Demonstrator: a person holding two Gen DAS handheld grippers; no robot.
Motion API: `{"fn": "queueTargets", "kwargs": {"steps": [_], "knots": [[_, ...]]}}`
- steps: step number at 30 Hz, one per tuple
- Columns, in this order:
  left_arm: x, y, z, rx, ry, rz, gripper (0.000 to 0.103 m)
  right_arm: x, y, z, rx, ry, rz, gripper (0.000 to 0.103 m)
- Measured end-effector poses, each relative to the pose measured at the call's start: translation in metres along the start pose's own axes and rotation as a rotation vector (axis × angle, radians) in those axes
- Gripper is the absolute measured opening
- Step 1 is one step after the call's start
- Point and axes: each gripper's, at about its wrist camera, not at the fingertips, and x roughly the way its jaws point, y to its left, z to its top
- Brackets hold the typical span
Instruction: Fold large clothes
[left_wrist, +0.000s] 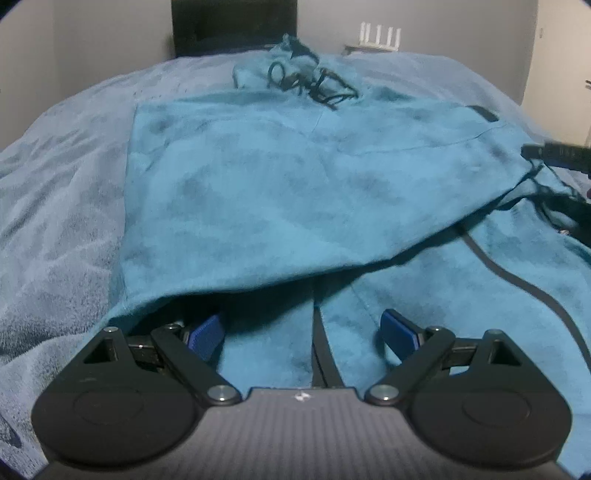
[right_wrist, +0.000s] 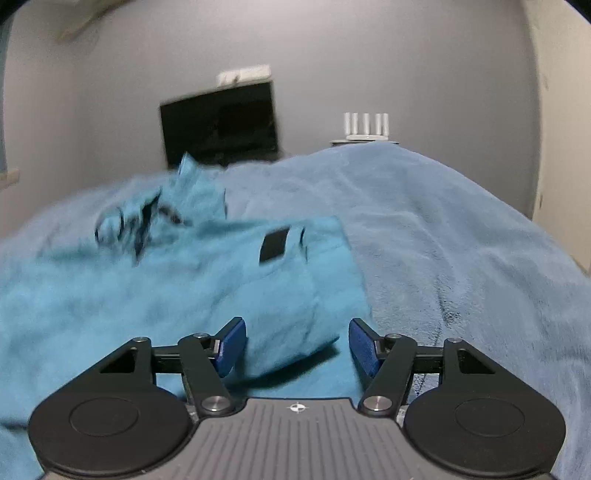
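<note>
A large teal garment (left_wrist: 295, 184) with black drawstrings (left_wrist: 314, 81) and black trim lies on a light blue blanket (left_wrist: 55, 184). Its upper layer is folded over the lower part, and the fold's edge hangs just ahead of my left gripper (left_wrist: 303, 332), which is open with cloth lying between its blue pads. My right gripper (right_wrist: 297, 345) is open at the garment's right edge (right_wrist: 314, 295), with a loose fold between its fingers. A black patch (right_wrist: 274, 244) shows on the garment. The other gripper's tip (left_wrist: 554, 151) shows at the right of the left wrist view.
The blanket (right_wrist: 461, 258) covers a bed and spreads wide to the right of the garment. A dark screen (right_wrist: 219, 125) stands against the grey wall behind. A white router with antennas (right_wrist: 365, 127) sits at the back right.
</note>
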Motion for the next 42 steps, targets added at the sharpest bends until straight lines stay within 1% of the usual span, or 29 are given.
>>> {"fn": "queueTargets", "kwargs": {"steps": [2,3,5,6,8,9,10,11,12,13,14,15,17,18,19,21,23,26,30,33,34,36,37,39,42], "knots": [[0.004,0.001,0.000,-0.012,0.016,0.010,0.091,0.008,0.002,-0.006,-0.045,0.037,-0.069,0.064],[0.005,0.002,0.000,-0.015,0.020,0.012,0.091,0.010,-0.002,-0.008,-0.047,0.044,-0.100,0.066],[0.007,0.002,0.000,-0.012,0.025,0.014,0.091,0.013,-0.005,-0.007,-0.023,0.047,-0.114,0.066],[0.007,0.002,0.000,-0.009,0.027,0.015,0.091,0.012,-0.003,-0.005,-0.027,0.039,-0.123,0.066],[0.008,0.002,0.000,-0.005,0.029,0.017,0.091,0.001,0.005,-0.005,-0.044,-0.035,-0.155,0.066],[0.008,0.002,0.000,-0.005,0.030,0.017,0.091,-0.005,0.009,-0.005,-0.054,-0.085,-0.139,0.068],[0.009,0.002,0.000,-0.005,0.030,0.017,0.091,-0.008,0.012,-0.004,-0.060,-0.115,-0.106,0.073],[0.009,0.002,0.000,-0.004,0.030,0.018,0.091,-0.011,0.015,-0.003,-0.068,-0.128,-0.072,0.075],[0.009,0.002,0.000,-0.003,0.031,0.019,0.091,-0.011,0.017,-0.003,-0.079,-0.127,-0.044,0.080],[0.009,0.002,0.000,-0.002,0.032,0.019,0.092,-0.010,0.020,-0.004,-0.093,-0.114,-0.023,0.083],[0.009,0.002,0.000,0.000,0.032,0.019,0.092,-0.007,0.024,-0.006,-0.114,-0.092,-0.004,0.084],[0.009,0.001,0.000,0.000,0.033,0.020,0.092,-0.002,0.026,-0.008,-0.139,-0.064,-0.003,0.084],[0.009,0.002,0.000,0.003,0.034,0.021,0.092,0.011,0.027,-0.013,-0.173,0.018,-0.062,0.086],[0.009,0.001,0.000,0.004,0.035,0.021,0.092,0.017,0.026,-0.016,-0.169,0.050,-0.082,0.089],[0.009,0.000,0.001,0.006,0.036,0.023,0.092,0.020,0.023,-0.017,-0.145,0.058,-0.084,0.093],[0.009,0.000,0.001,0.009,0.037,0.025,0.092,0.018,0.015,-0.013,-0.106,0.071,-0.087,0.093],[0.008,0.000,0.000,0.013,0.037,0.028,0.092,0.013,0.014,-0.005,-0.106,0.086,-0.091,0.091],[0.005,-0.003,-0.001,0.026,0.039,0.040,0.092,-0.010,0.013,0.004,-0.111,0.088,-0.081,0.091],[-0.004,-0.008,-0.003,0.067,0.044,0.068,0.092,-0.062,0.003,0.011,-0.131,0.076,-0.056,0.092],[-0.020,-0.012,-0.004,0.084,0.052,0.034,0.092,-0.100,-0.009,0.018,-0.145,0.074,-0.037,0.093],[-0.030,-0.013,-0.003,0.092,0.037,0.017,0.092,-0.113,-0.013,0.020,-0.149,0.070,-0.032,0.095],[-0.060,-0.015,0.001,0.097,-0.028,-0.015,0.092,-0.135,-0.020,0.024,-0.164,0.071,-0.021,0.096],[-0.074,-0.014,0.003,0.093,-0.046,-0.039,0.092,-0.148,-0.024,0.024,-0.173,0.066,-0.016,0.097],[-0.103,-0.013,0.006,0.093,-0.060,-0.089,0.092,-0.172,-0.032,0.023,-0.187,0.057,-0.013,0.098],[-0.144,-0.013,0.000,0.114,-0.058,-0.101,0.092,-0.201,-0.044,0.021,-0.191,0.078,0.004,0.098]]}}
